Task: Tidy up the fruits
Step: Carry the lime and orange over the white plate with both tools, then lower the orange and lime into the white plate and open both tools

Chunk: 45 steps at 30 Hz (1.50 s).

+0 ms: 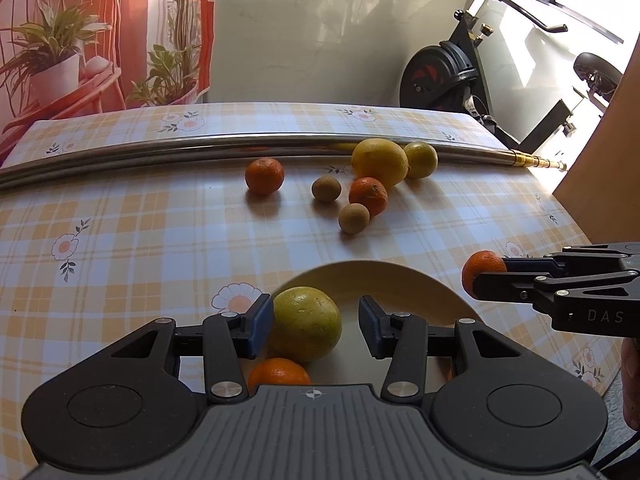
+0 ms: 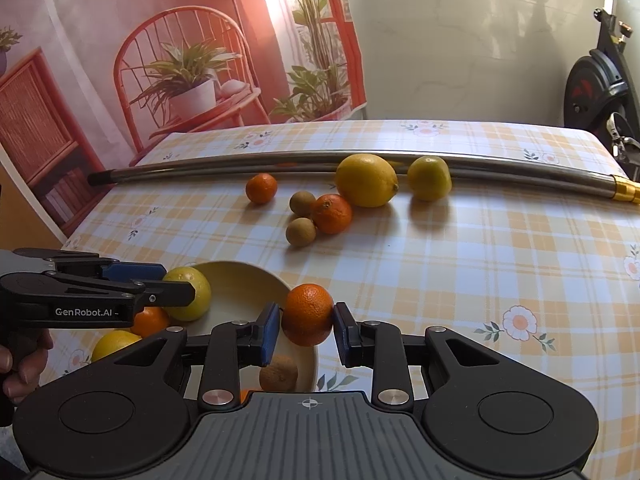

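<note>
Tablecloth: orange-and-white plaid, scattered white flowers with orange centres. Plate: pale cream. Green-yellow fruit on it, speckled; orange mandarin beside it. Right gripper: black frame, blue pads, clamped mandarin deep orange. Left gripper: same black and blue. Loose fruit: large lemon yellow, smaller citrus yellow-green, two kiwis dull brown. Rod: silver, gold tip. Backdrop: red-pink, with printed green plants.

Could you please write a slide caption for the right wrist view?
Right gripper holds a mandarin over the plate, six fruits left by the metal tube.
</note>
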{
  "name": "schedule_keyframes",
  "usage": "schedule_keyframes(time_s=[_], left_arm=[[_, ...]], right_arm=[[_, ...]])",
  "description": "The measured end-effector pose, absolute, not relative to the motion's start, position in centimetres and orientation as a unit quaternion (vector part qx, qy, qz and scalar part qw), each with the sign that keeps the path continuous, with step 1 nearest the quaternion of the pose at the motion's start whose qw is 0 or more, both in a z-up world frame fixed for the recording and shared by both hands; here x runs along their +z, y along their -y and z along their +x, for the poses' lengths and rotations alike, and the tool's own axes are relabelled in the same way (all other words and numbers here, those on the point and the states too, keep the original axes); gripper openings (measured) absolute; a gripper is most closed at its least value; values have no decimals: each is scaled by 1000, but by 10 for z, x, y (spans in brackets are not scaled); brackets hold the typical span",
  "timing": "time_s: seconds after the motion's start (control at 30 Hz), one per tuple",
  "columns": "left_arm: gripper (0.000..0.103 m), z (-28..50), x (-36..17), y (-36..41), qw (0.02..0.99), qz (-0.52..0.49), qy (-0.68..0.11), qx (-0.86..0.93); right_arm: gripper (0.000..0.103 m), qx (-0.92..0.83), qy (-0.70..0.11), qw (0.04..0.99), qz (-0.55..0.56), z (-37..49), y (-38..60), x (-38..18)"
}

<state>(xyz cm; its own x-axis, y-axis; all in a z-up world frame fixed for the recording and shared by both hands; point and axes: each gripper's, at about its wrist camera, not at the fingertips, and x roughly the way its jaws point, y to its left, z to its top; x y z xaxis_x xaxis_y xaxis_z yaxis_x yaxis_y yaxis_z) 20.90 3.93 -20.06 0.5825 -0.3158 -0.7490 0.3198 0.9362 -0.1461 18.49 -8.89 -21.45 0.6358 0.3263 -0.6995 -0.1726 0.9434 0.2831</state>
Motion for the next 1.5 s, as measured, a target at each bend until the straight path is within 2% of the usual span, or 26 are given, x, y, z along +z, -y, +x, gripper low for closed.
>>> schedule_keyframes(time_s=[0.63,1.27,1.5], left_arm=[[49,208,-198,-48,895,-24,-414,-164],[50,206,-198,-51,894,-37,-416,-160],[49,205,-195,-52,895,-39,-416,-158]], right_arm=[[27,165,-436,882,74,196,59,-232],[25,158,-429,887,63,189,63,-230],[28,145,-423,893,58,187,68,-226]])
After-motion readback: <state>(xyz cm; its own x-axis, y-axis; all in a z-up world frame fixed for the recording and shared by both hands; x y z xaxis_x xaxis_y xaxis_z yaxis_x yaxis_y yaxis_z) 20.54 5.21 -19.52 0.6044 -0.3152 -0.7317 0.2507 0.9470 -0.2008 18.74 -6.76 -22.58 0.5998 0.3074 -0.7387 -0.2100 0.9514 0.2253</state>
